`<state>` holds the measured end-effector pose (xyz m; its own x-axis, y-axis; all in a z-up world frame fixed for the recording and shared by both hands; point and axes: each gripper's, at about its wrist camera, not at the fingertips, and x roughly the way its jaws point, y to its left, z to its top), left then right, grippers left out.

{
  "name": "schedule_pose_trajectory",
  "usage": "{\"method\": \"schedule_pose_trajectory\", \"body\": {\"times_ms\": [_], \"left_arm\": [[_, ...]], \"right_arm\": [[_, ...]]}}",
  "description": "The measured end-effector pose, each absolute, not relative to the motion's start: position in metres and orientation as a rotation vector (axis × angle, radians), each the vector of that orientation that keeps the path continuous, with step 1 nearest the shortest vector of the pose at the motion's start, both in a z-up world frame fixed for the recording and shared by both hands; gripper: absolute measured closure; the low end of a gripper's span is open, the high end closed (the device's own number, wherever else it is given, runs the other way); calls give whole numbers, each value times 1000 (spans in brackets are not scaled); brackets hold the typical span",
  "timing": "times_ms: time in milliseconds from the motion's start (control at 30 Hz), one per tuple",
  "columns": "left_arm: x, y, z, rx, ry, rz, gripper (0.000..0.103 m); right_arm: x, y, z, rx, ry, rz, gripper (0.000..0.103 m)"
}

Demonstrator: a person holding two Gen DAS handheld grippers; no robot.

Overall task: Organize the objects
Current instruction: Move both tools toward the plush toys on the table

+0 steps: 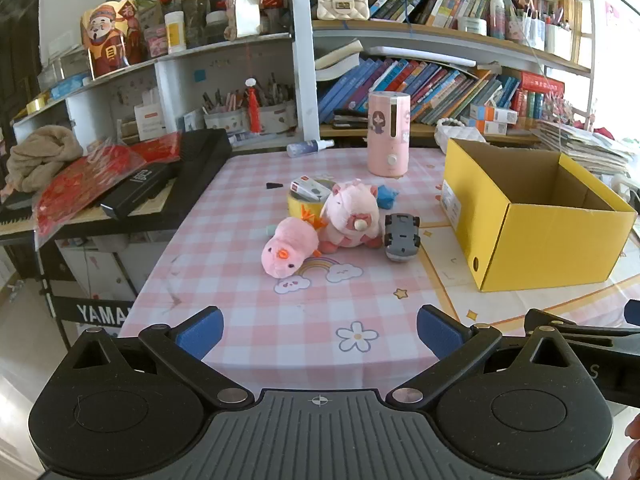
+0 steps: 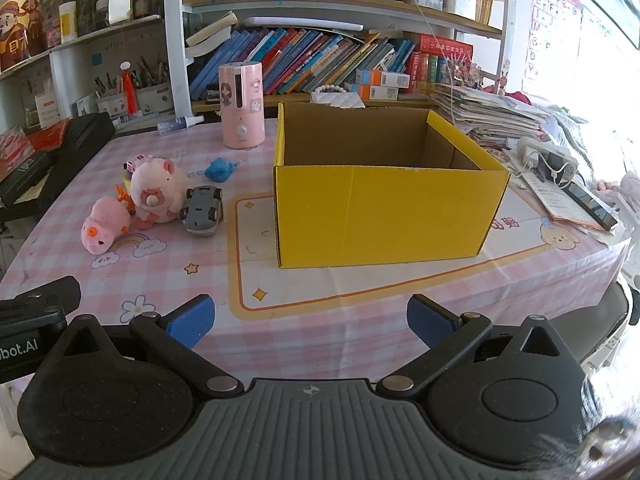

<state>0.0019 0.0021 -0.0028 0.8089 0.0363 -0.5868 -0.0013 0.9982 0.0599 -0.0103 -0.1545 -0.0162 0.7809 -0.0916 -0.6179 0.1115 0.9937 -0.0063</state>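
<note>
A pink duck plush (image 1: 286,252) (image 2: 103,224) lies on the pink checked table beside a pink pig plush (image 1: 350,216) (image 2: 158,194). A grey toy car (image 1: 401,236) (image 2: 202,210) lies upside down right of the pig. A blue crumpled thing (image 1: 386,196) (image 2: 220,169) and a yellow tape roll (image 1: 302,204) holding a small white box (image 1: 314,188) sit behind them. An open yellow cardboard box (image 1: 536,240) (image 2: 384,208) stands to the right, its visible inside bare. My left gripper (image 1: 320,332) is open and empty, near the table's front edge. My right gripper (image 2: 310,320) is open and empty, in front of the box.
A pink cylindrical humidifier (image 1: 388,136) (image 2: 242,106) and a spray bottle (image 1: 310,147) stand at the back. A black keyboard (image 1: 132,184) with red packets lies left of the table. Bookshelves (image 2: 320,52) fill the back. Papers and a charger (image 2: 560,176) lie at the right.
</note>
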Motion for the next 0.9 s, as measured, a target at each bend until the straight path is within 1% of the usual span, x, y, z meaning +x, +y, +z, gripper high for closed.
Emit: {"method": "schedule_pose_trajectory", "body": {"times_ms": [900], "left_arm": [[-1, 6, -3, 75, 628, 21, 0]], "right_arm": [[-15, -153, -9, 31, 653, -105, 0]]}}
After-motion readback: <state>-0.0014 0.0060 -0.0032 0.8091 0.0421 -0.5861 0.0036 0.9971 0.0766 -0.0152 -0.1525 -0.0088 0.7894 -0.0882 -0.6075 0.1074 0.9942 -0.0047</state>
